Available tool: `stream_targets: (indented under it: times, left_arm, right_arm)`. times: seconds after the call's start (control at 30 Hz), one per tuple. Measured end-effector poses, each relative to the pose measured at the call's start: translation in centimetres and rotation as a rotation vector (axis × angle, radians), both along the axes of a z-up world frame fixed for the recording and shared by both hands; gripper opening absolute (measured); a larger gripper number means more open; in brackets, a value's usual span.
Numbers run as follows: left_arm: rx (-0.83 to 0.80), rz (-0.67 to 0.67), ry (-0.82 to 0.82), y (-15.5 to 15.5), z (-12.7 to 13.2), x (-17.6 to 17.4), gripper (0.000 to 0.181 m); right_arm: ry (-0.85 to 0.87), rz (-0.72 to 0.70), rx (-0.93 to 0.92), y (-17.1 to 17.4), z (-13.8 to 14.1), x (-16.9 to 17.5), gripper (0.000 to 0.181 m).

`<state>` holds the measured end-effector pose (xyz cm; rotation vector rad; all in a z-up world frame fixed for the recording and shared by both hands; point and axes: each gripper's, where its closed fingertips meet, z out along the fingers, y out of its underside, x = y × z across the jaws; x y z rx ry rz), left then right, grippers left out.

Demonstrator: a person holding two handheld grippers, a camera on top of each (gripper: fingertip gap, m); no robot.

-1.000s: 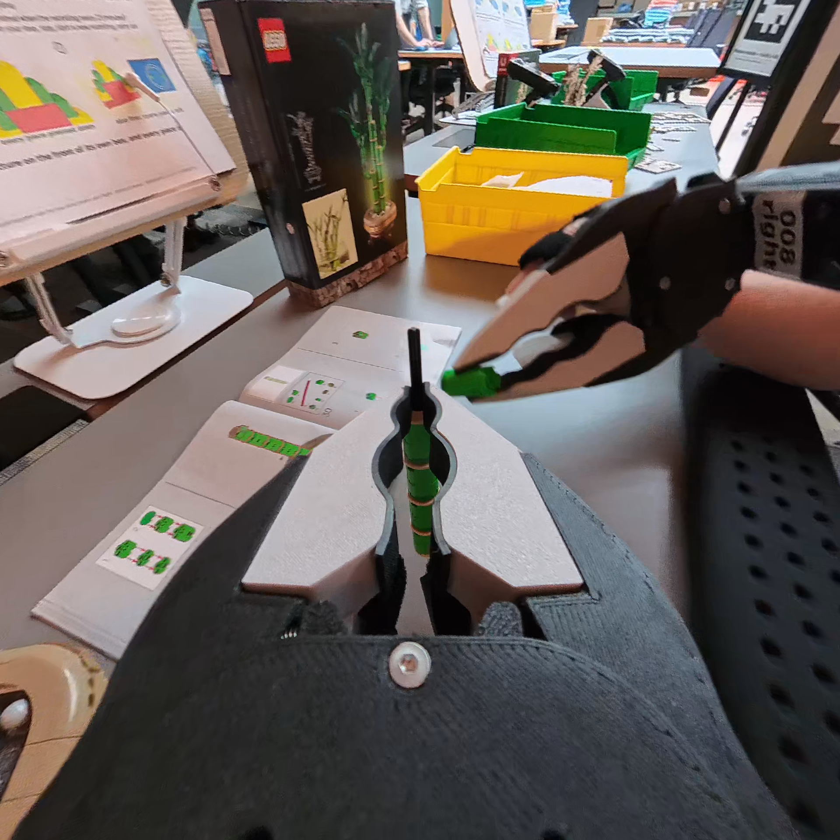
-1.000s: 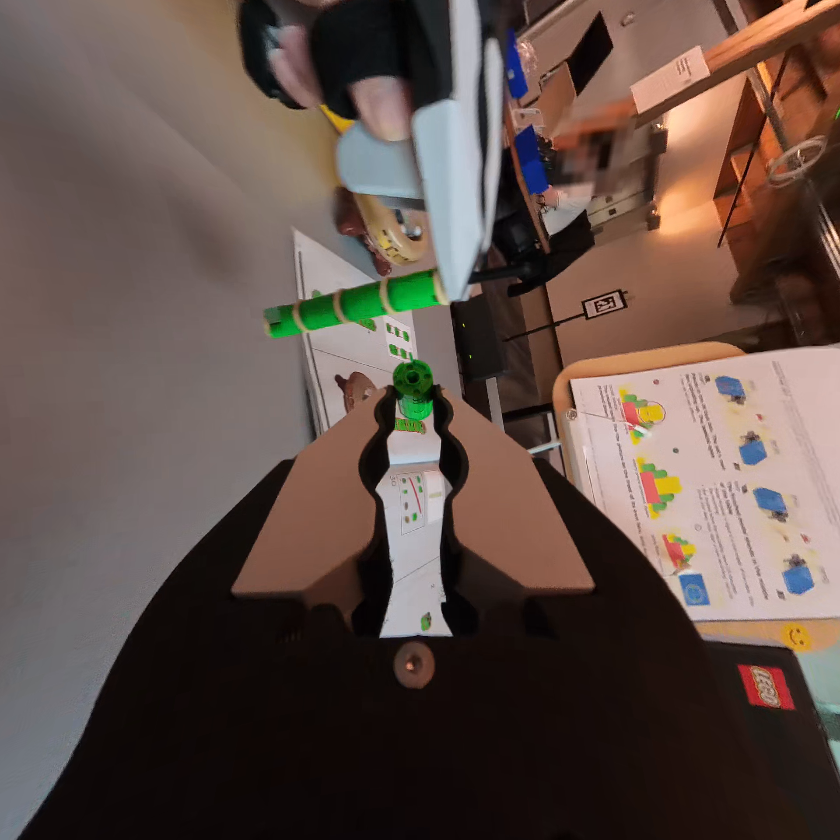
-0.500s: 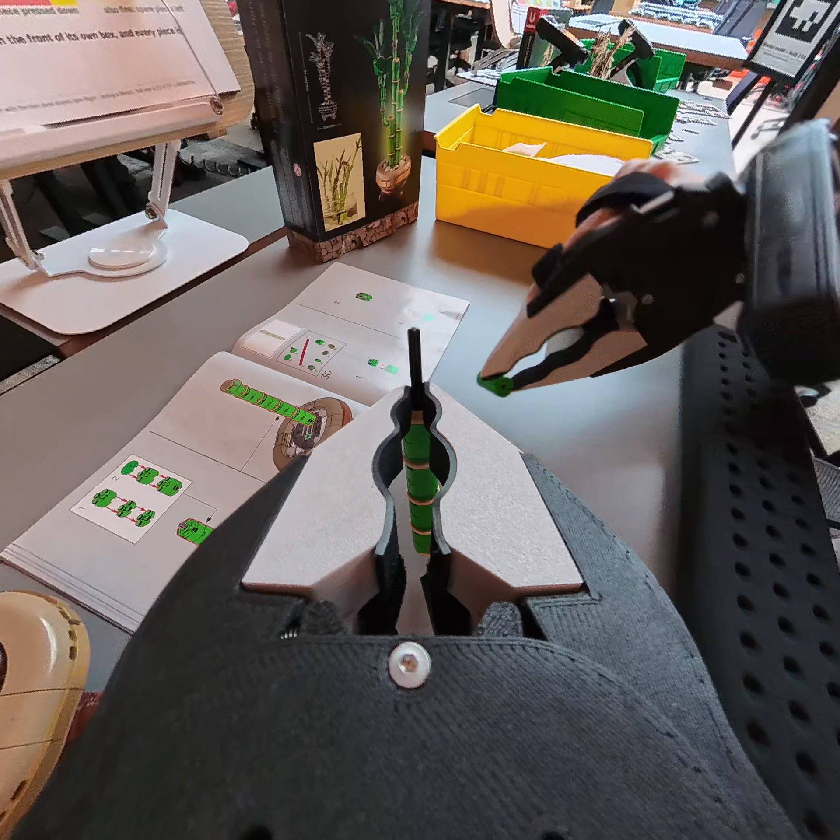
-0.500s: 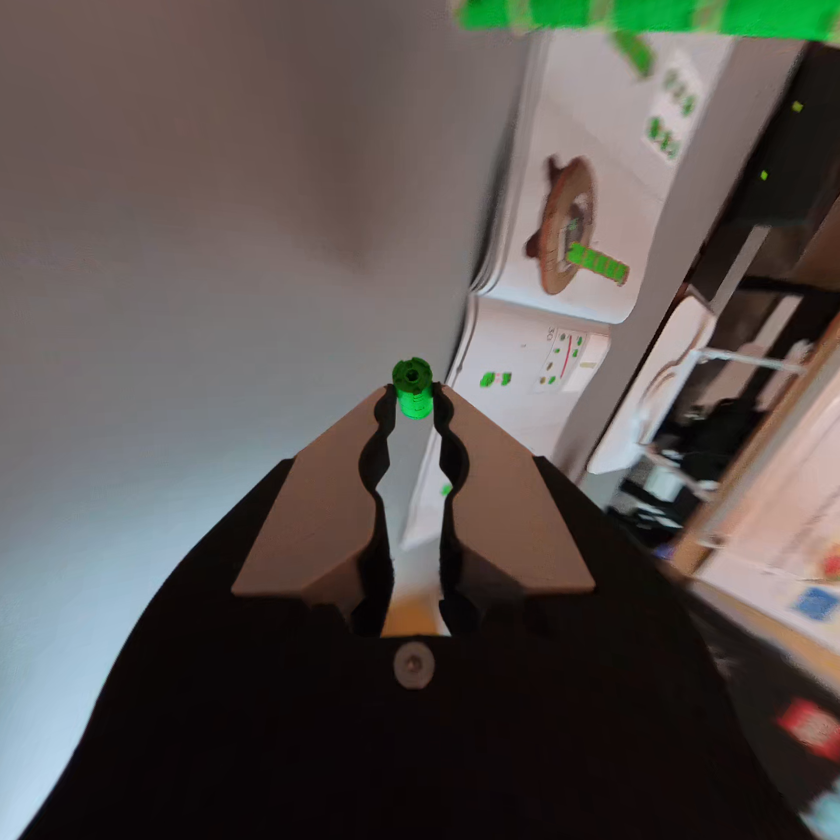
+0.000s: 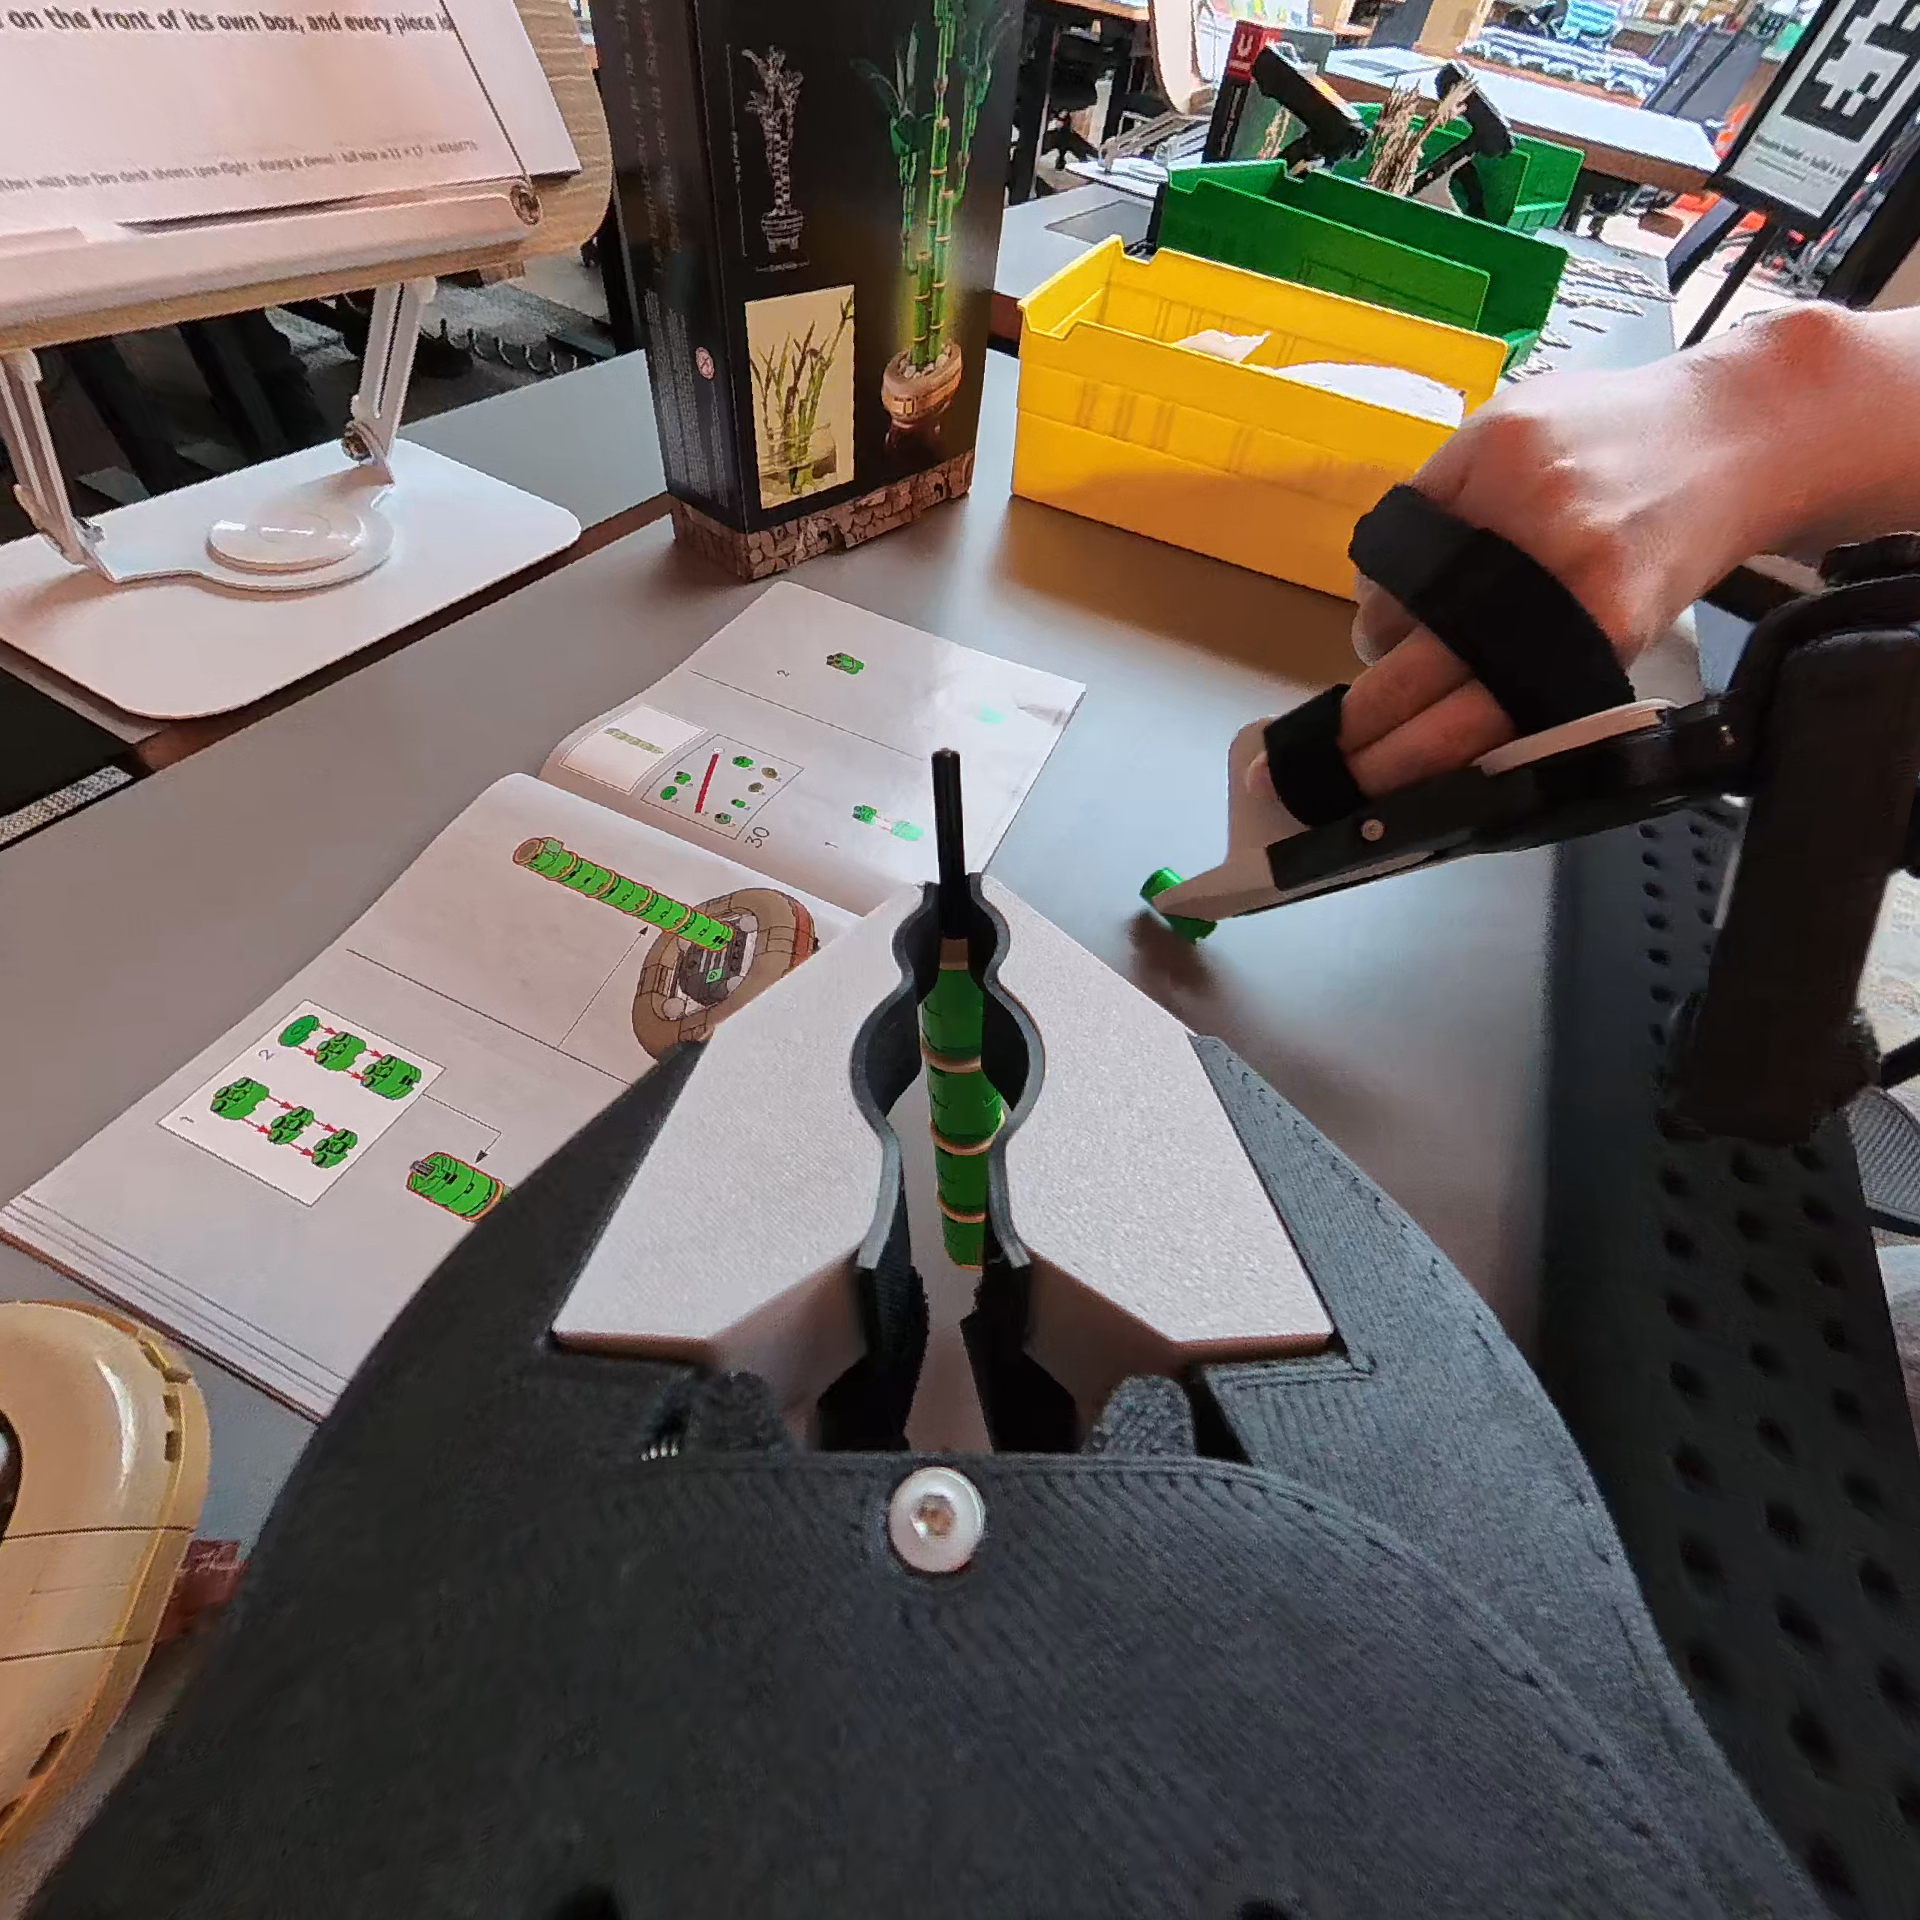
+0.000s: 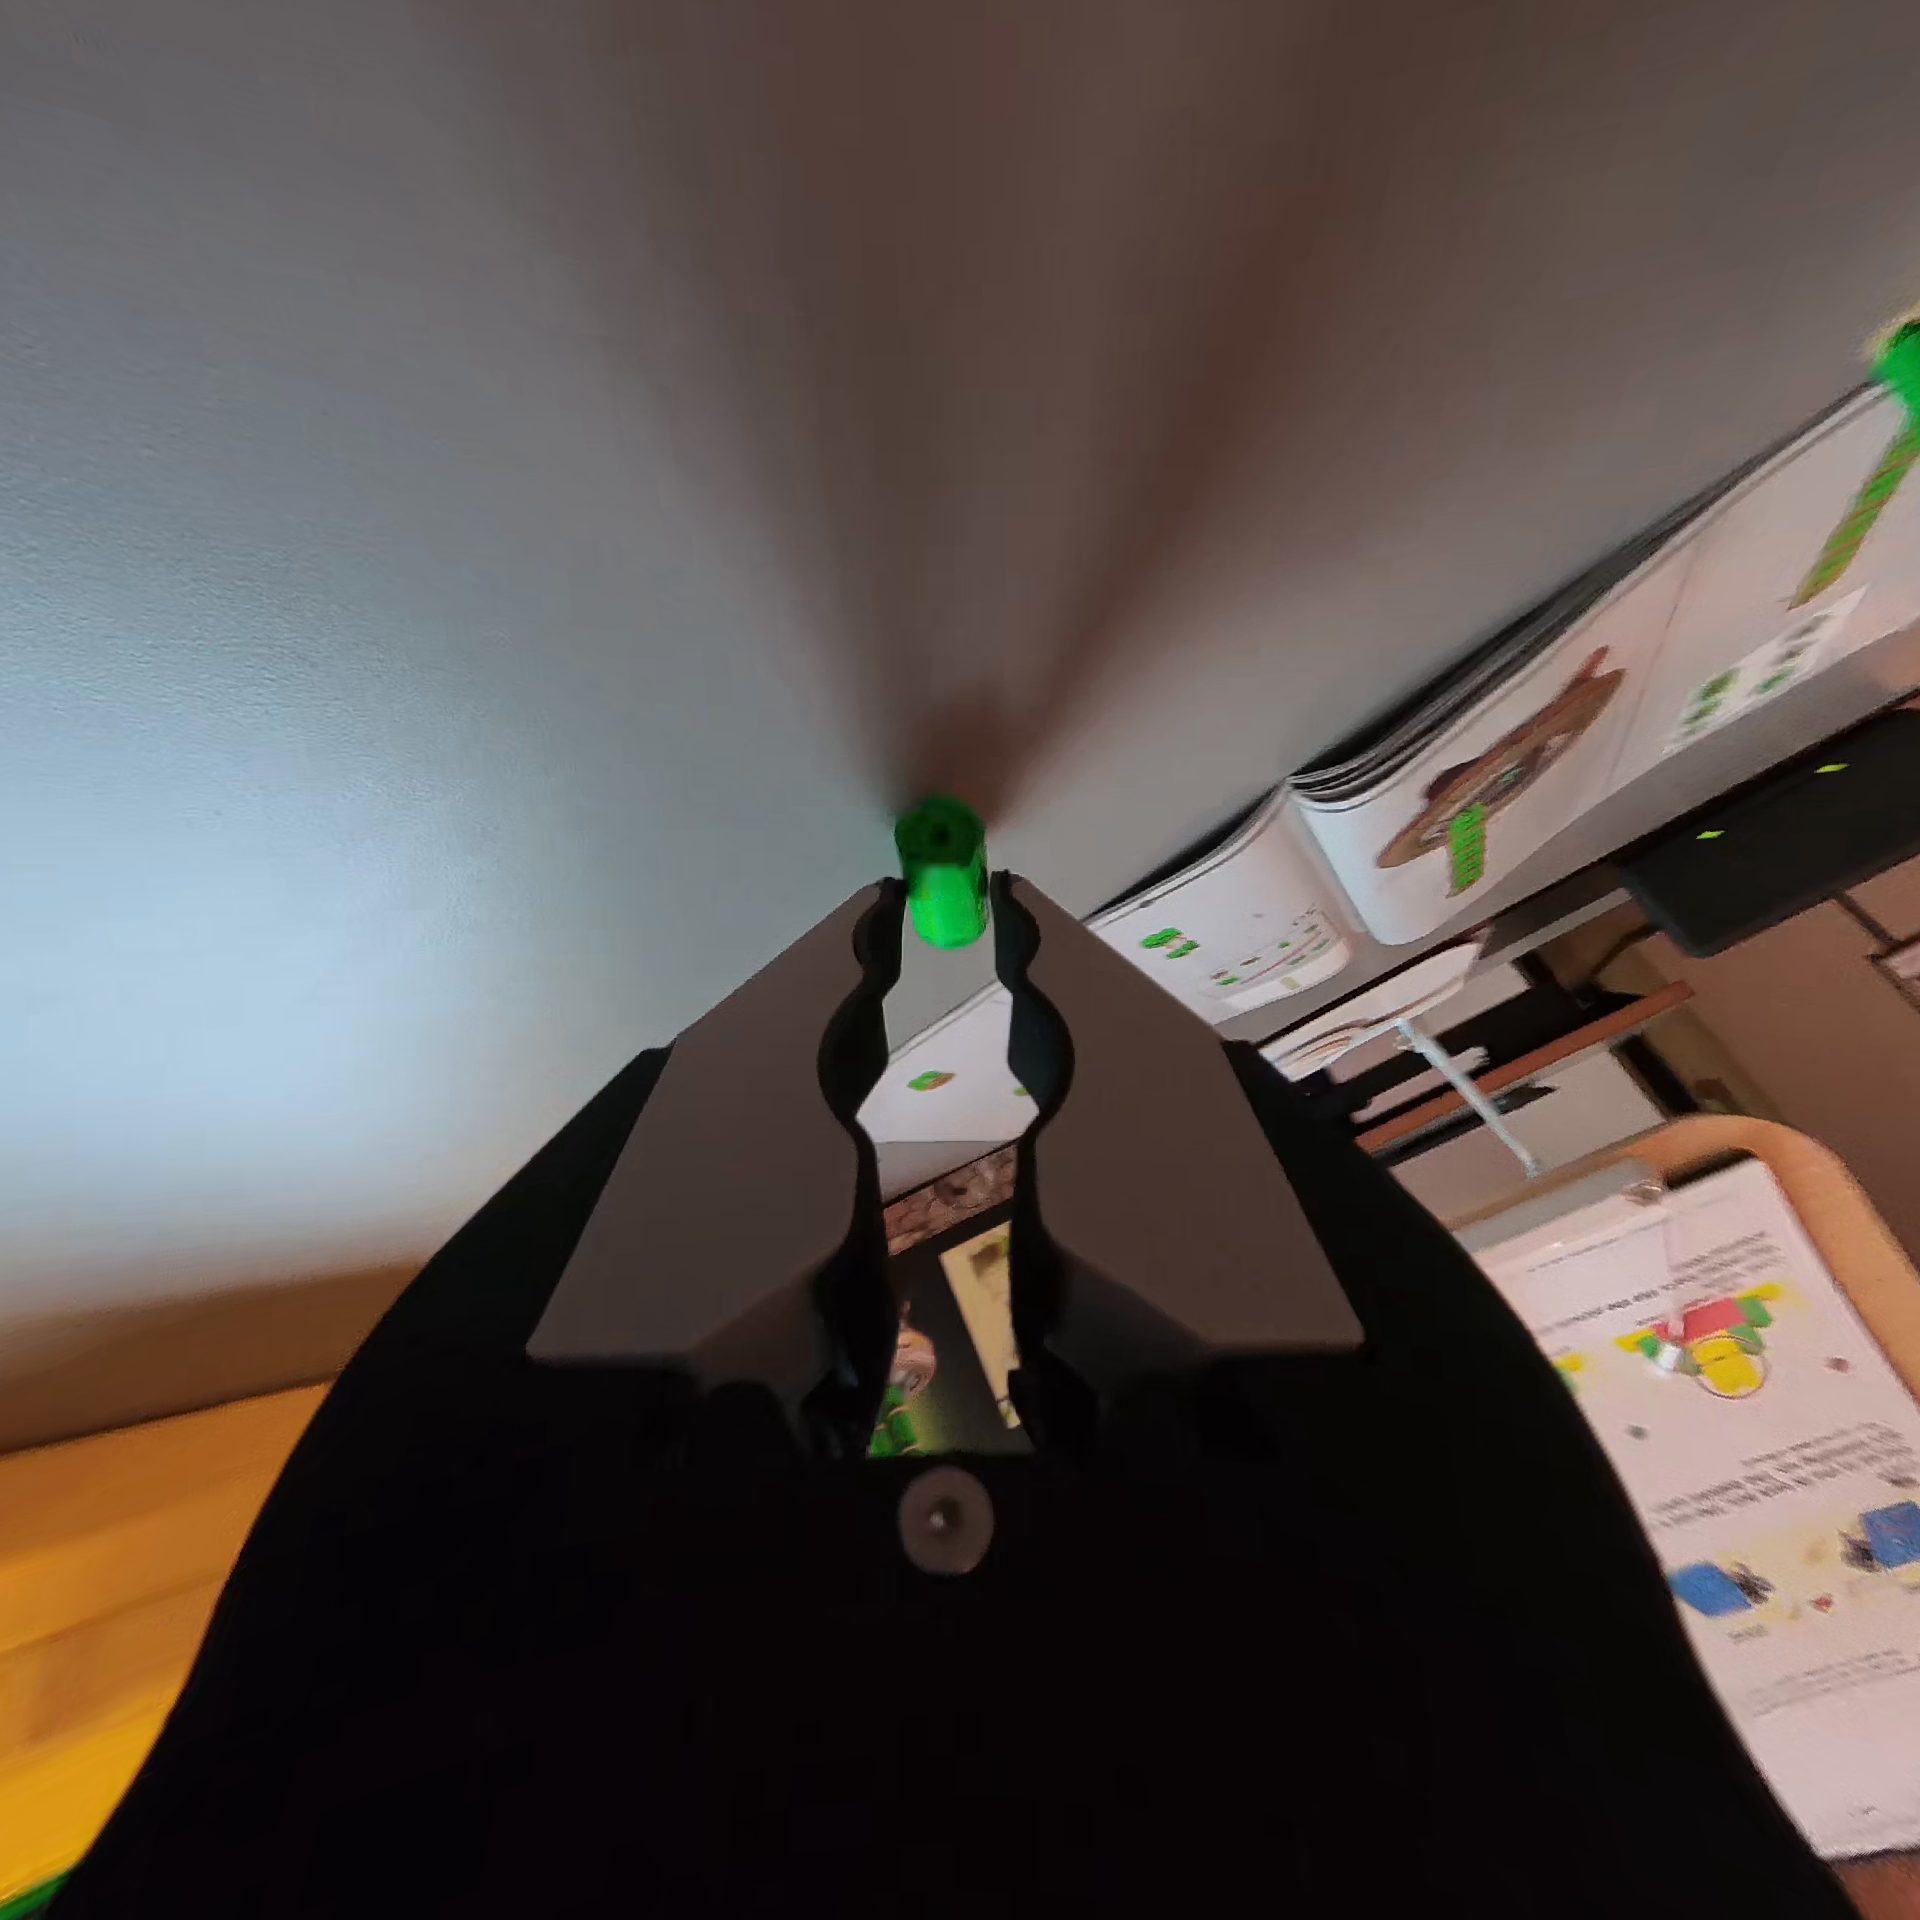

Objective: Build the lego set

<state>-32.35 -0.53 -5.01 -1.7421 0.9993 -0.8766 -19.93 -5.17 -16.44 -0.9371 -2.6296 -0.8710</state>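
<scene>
left wrist view, grip: left gripper is clamped on the bamboo stalk, a stack of green round pieces with tan rings threaded on a black axle. The bare axle end pokes out past the tips, pointing far, which I'd guess is so the next piece can slide on.
left wrist view, right side: right gripper is low at the grey table, tips pinching a small green round piece. Piece looks to be touching the tabletop or just above it, can't tell which. Maybe pressing it down to reseat the grip, just my read.
left wrist view, reference stuff: open instruction booklet lies flat to the left of the stalk, the set's box stands upright behind it, yellow bin far right, a partly seen tan round build near left.
right wrist view, grip: pretty blurry, but the right gripper is closed on that same green piece right at the tips, its holed end facing the table surface.
right wrist view, background: the booklet sits off to the right.
where we're at: stalk partly built, this piece not on the axle yet.
</scene>
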Motion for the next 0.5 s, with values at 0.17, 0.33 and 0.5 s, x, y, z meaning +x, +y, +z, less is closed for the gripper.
stream_targets:
  times: [0.17,0.33,0.5]
  left_arm:
    - [-0.021,-0.013,0.005,-0.1,-0.6,0.4,0.003]
    - [-0.021,0.003,-0.005,0.1,-0.3,0.1,0.003]
    - [-0.027,0.072,-0.034,1.2,0.2,-1.5,0.003]
  right_arm:
    - [0.177,0.09,0.009,0.0,3.0,-0.6,0.024]
    - [0.757,-0.793,-0.279,2.9,4.8,-0.8,0.015]
    - [1.26,-1.658,-1.203,4.2,5.8,-7.1,0.038]
